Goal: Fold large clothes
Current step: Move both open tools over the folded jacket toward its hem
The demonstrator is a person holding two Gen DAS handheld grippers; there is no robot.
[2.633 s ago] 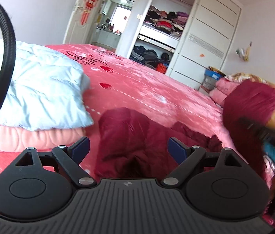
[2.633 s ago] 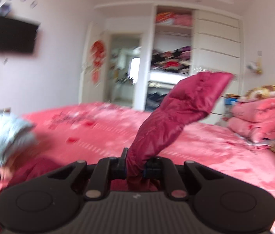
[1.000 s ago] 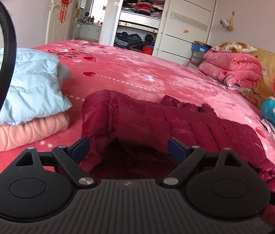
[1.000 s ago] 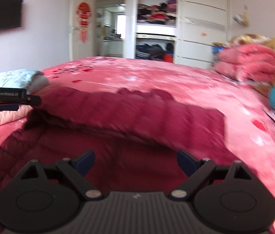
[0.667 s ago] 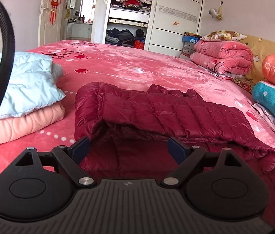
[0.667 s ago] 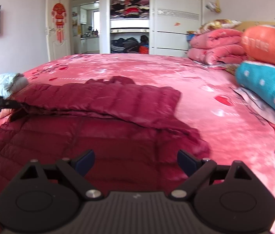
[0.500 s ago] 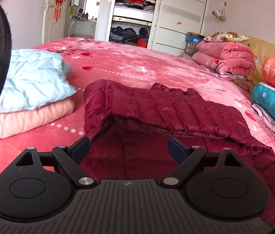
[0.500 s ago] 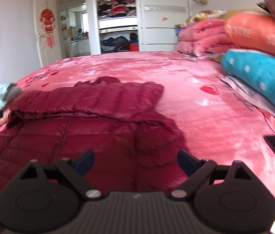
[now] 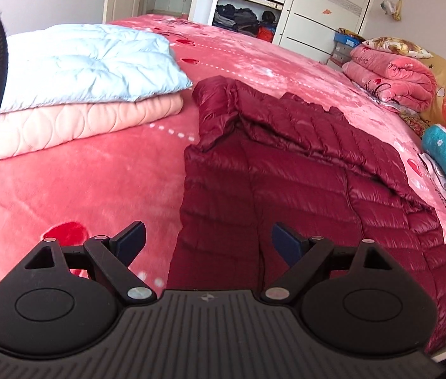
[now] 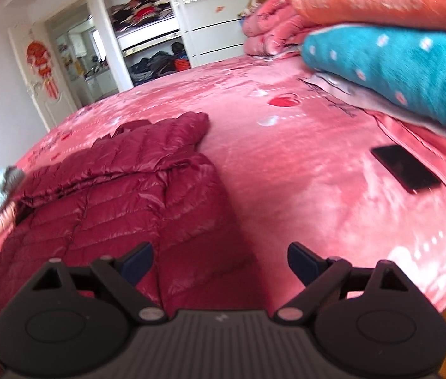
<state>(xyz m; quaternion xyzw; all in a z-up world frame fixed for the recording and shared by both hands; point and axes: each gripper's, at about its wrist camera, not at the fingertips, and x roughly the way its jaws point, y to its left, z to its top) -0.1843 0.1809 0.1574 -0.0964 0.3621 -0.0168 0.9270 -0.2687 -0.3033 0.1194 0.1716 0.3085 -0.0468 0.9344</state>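
Observation:
A dark red puffer jacket (image 9: 302, 189) lies flat on the pink bed (image 9: 81, 183), with one sleeve folded across its far part. My left gripper (image 9: 207, 241) is open and empty, just above the jacket's near left hem. In the right wrist view the jacket (image 10: 112, 189) lies to the left, and my right gripper (image 10: 219, 260) is open and empty over its near right edge and the bedspread (image 10: 302, 164).
Folded light blue and peach quilts (image 9: 74, 75) are stacked left of the jacket. A black phone (image 10: 405, 168) lies on the bed at right, near teal (image 10: 396, 72) and orange pillows. Rolled pink blankets (image 9: 390, 75) and an open wardrobe (image 9: 248, 6) stand beyond.
The right gripper let go of the sleeve, which now lies across the jacket. Both grippers drew back toward the near hem and tilted down; the right swung rightward.

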